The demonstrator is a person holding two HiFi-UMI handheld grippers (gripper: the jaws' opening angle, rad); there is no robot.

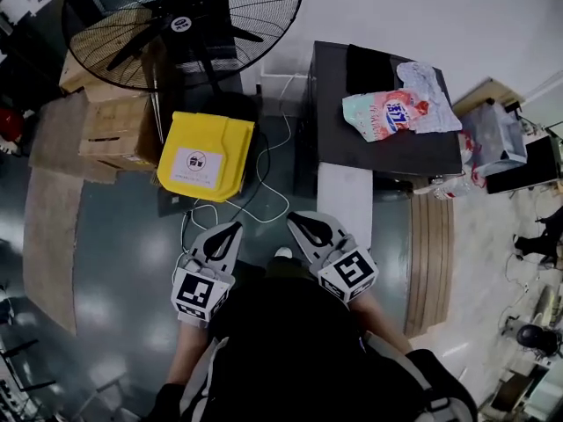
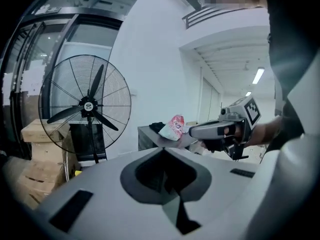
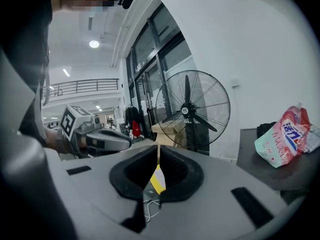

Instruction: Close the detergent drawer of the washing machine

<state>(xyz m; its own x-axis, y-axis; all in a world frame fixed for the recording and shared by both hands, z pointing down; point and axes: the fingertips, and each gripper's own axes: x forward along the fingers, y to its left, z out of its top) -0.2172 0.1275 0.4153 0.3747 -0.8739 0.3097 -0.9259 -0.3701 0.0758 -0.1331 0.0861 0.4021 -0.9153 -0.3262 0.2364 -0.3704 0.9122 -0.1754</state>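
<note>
Left gripper [image 1: 230, 229] and right gripper [image 1: 297, 221] are both pinched closed, empty. Yellow bin [image 1: 204, 155] sits at 11 o'clock, detergent bag [image 1: 387, 112] at 1 o'clock.

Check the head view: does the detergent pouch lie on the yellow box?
No, the detergent pouch lies on the dark tabletop, well to the right of the yellow box.

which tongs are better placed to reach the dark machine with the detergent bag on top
Right, probably. In the head view the right tongs are nearer the dark machine carrying the detergent bag; the left tongs point toward the yellow bin. Both are shut and empty.
</note>
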